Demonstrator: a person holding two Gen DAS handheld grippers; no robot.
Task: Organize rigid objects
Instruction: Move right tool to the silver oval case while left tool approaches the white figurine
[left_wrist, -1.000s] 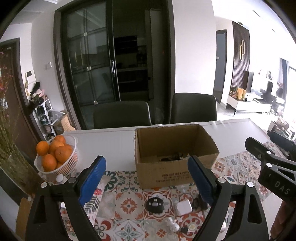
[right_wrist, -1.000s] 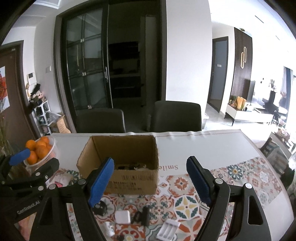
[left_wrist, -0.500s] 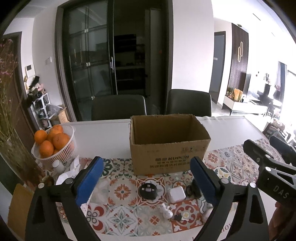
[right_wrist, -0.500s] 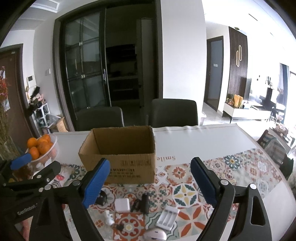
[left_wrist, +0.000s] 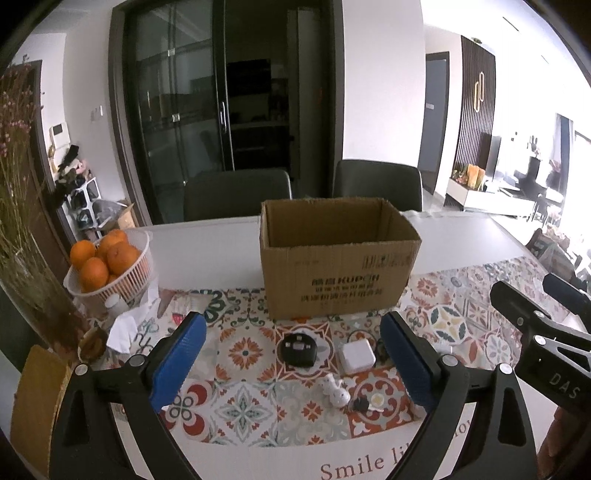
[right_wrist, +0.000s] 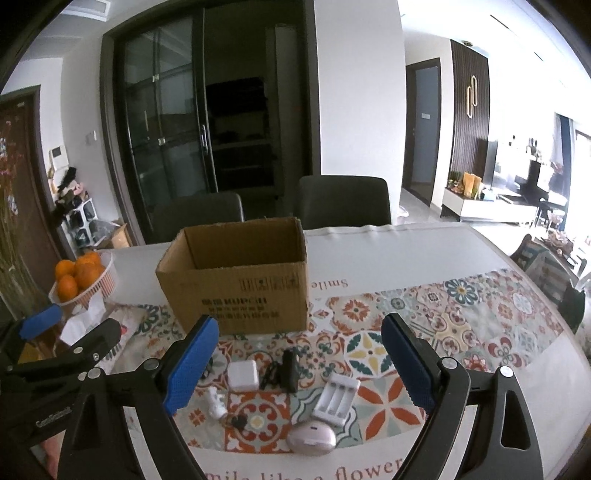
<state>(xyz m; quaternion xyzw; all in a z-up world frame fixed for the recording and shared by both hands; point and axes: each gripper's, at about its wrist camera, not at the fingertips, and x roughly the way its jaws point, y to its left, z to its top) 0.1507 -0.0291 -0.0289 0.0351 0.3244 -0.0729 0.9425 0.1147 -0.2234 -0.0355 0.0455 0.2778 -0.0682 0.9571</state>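
Blue pads of my left gripper (left_wrist: 291, 363) gape wide, nothing between them, over a black puck (left_wrist: 297, 348) and white adapter (left_wrist: 357, 357), the cardboard box (left_wrist: 338, 282) at twelve o'clock. Right view: my right gripper (right_wrist: 299, 363) spread empty too, white battery charger (right_wrist: 336, 400) dead ahead, pink case (right_wrist: 311, 438) at six o'clock.

The cardboard box (left_wrist: 338, 266) hides its floor; the black item (right_wrist: 289, 365) is indistinct.
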